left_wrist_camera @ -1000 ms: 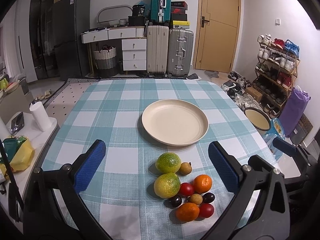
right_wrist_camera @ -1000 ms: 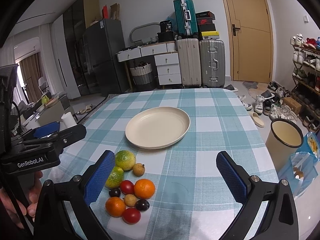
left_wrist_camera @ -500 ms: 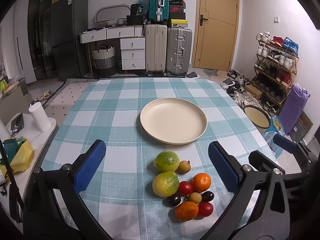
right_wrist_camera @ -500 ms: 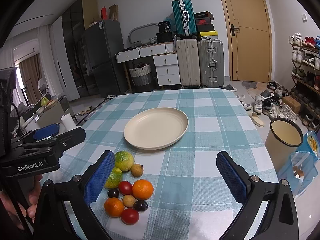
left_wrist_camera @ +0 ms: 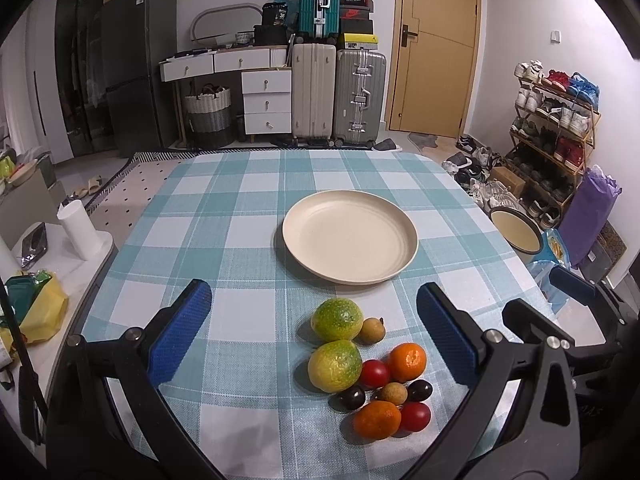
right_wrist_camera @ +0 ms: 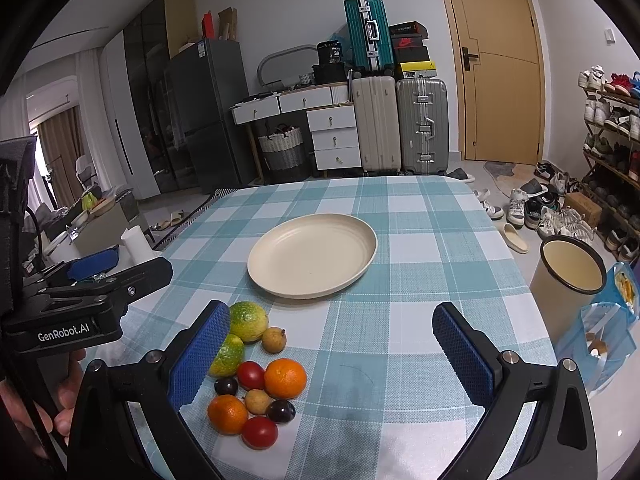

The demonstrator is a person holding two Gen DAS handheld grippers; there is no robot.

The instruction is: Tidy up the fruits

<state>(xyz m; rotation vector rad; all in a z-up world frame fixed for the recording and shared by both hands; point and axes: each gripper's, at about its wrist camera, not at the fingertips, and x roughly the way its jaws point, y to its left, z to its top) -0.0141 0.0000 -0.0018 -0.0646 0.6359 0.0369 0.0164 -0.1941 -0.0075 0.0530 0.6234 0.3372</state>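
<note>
On the checked surface [left_wrist_camera: 224,216] we are holding left tongs [left_wrist_camera: 314,336] and right tongs [right_wrist_camera: 330,354] wide open and empty above the near-edge fruit cluster [left_wrist_camera: 370,368], readying a first pick because the cream plate [left_wrist_camera: 350,236] beyond is sitting bare.

Both wrist views look forward over the table's near edge, sharing the plate [left_wrist_camera: 350,236] and fruit pile [right_wrist_camera: 256,376].
</note>
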